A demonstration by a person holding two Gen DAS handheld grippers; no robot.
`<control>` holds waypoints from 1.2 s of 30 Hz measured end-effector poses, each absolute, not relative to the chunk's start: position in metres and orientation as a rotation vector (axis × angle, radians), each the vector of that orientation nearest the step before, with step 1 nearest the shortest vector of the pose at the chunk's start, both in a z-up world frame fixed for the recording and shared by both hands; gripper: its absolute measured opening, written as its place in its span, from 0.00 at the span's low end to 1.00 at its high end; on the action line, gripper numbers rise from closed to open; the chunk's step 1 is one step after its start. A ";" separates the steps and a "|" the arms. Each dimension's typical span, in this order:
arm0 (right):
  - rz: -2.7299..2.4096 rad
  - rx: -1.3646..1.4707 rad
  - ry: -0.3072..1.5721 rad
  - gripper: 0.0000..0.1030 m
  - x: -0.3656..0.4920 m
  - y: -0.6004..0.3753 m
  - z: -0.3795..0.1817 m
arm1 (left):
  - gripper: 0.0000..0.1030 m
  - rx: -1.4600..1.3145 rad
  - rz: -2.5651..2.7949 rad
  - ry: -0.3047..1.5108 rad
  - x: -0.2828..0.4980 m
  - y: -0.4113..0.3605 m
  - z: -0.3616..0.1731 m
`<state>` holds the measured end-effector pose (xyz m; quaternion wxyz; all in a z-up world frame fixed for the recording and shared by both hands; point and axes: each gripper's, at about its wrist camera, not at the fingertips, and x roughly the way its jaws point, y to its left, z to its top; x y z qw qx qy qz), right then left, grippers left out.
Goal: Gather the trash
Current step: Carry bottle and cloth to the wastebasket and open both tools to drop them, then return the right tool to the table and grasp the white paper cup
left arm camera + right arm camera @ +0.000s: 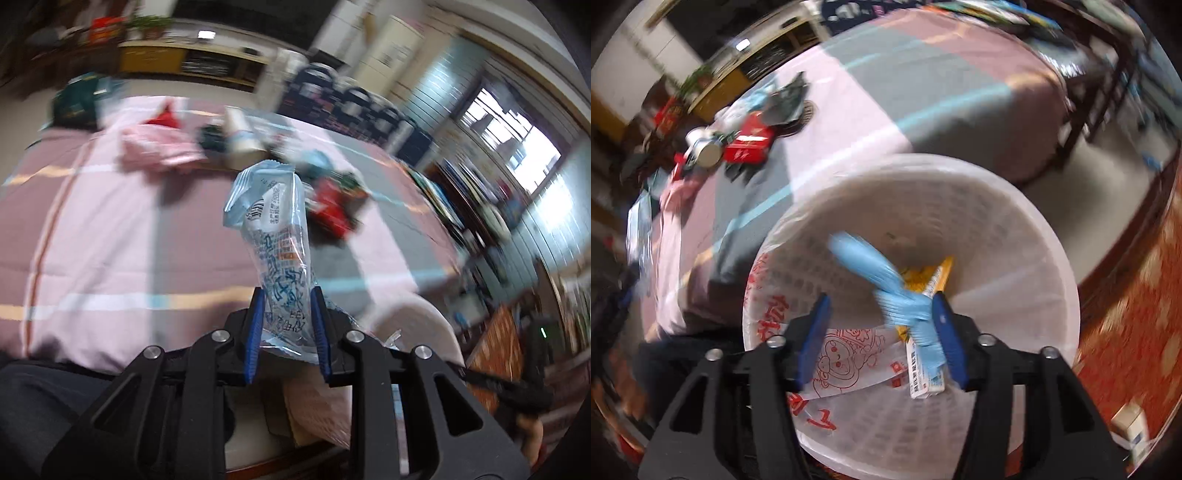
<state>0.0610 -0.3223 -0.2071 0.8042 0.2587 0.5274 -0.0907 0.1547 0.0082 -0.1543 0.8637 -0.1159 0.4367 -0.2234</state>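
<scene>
Fingers (257,325) of the left gripper (286,328) are pinching the lower end of a pale blue snack wrapper (271,236), narrowed down onto it. Its long axis is running straight ahead of the fingers, the crimped end pointing away and slightly left. The film is looking crumpled and partly clear, printed with a barcode, an orange block and dark blue Chinese characters too distorted to read.

Right gripper (882,332) fingers (947,339) are standing wide apart over a white perforated bin (1015,206). A light blue wrapper (886,288) is lying against the inner face of the right-hand finger; whether it is touching is impossible to tell through the blur. It is slanting from ahead-left back toward that finger. Beyond it, inside the bin, a yellow wrapper (923,277) is showing. Below the fingers a clear bag (849,354) is carrying a red cartoon monkey and red characters.

Ahead of both pairs of fingers, a red packet (750,142) and other litter are lying on the pink striped bed (92,229).
</scene>
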 end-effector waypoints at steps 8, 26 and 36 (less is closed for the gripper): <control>-0.366 0.646 0.885 0.74 0.035 -0.376 -0.154 | 0.31 0.018 -0.929 1.047 0.100 -0.104 -0.173; -0.123 0.531 0.962 0.74 0.120 -0.280 -0.175 | 0.85 0.026 0.031 0.840 0.175 0.043 -0.159; 0.127 0.327 0.883 0.74 0.279 -0.137 -0.147 | 0.88 -0.515 0.258 0.847 0.184 0.168 -0.189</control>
